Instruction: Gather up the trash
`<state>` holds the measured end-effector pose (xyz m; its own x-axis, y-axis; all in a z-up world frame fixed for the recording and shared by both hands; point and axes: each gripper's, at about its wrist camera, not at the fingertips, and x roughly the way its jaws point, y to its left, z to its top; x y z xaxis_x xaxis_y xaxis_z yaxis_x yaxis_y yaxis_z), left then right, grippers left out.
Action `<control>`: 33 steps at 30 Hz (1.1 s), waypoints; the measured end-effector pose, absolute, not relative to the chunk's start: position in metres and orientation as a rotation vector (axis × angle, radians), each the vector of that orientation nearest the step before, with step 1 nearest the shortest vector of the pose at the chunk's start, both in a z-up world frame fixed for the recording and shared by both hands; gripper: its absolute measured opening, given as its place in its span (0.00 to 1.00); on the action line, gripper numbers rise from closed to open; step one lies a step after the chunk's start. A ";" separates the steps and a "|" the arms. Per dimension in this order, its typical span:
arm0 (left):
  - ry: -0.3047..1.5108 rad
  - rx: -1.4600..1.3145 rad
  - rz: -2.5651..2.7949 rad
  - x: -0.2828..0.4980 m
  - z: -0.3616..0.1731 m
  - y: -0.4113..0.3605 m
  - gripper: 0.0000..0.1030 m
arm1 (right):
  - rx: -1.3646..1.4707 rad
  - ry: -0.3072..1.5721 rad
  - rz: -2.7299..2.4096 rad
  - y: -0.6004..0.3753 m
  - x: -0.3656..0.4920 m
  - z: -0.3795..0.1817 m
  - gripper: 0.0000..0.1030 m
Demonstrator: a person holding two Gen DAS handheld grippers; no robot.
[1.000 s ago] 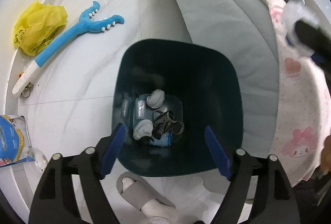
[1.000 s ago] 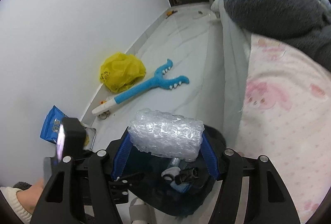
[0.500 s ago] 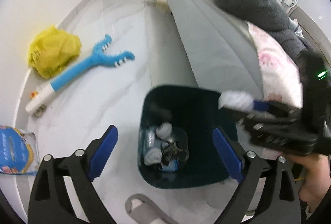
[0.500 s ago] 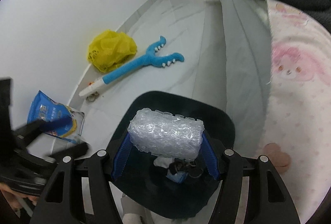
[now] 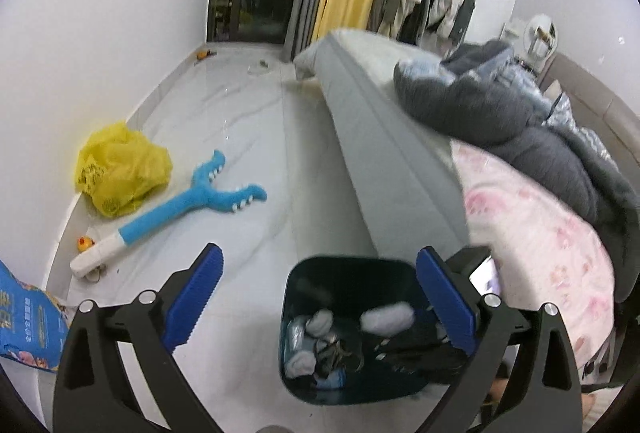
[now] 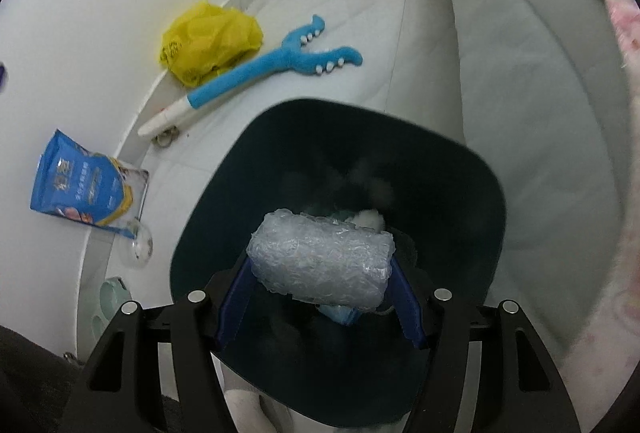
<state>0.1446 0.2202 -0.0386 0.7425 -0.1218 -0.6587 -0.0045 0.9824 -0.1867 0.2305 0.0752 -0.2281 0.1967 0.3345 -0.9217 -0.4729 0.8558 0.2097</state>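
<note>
Right gripper (image 6: 320,297) clamps a bubble-wrap roll (image 6: 320,261) over the bin (image 6: 472,169); left gripper (image 5: 320,297), empty, is opening beside the bed (image 5: 384,161).

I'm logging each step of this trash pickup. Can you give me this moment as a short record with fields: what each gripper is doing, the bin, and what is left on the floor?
right gripper: shut on bubble wrap roll, held over the open trash bin
left gripper: jaws opening, nothing between them
bin contents: crumpled white tissues and dark scraps at the bottom
floor litter: yellow plastic bag, blue snack pouch, both near the wall
other floor items: blue plush grabber toy, small rubber duck
beside bin: bed
</note>
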 end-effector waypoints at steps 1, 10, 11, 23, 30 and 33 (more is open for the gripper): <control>0.720 -0.179 -0.065 0.144 -0.034 0.219 0.96 | -0.126 1.266 0.568 0.075 0.230 -0.231 0.62; 0.663 -0.164 -0.096 0.133 -0.005 0.207 0.97 | -0.171 1.331 0.539 0.079 0.225 -0.249 0.73; 0.662 -0.157 -0.098 0.132 -0.004 0.205 0.97 | -0.179 1.334 0.535 0.079 0.224 -0.250 0.78; 0.590 -0.110 -0.111 0.118 0.029 0.171 0.97 | -0.149 1.289 0.561 0.064 0.214 -0.224 0.89; 0.558 -0.095 -0.105 0.107 0.040 0.151 0.97 | -0.082 1.097 0.551 0.038 0.205 -0.154 0.95; 0.529 -0.100 -0.115 0.103 0.045 0.142 0.97 | -0.090 1.010 0.517 0.022 0.200 -0.124 0.97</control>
<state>0.1028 0.1420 0.0449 0.8574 -0.1349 -0.4967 0.0834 0.9887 -0.1246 0.1995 0.0224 -0.1244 0.4228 0.3715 -0.8266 -0.4531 0.8766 0.1621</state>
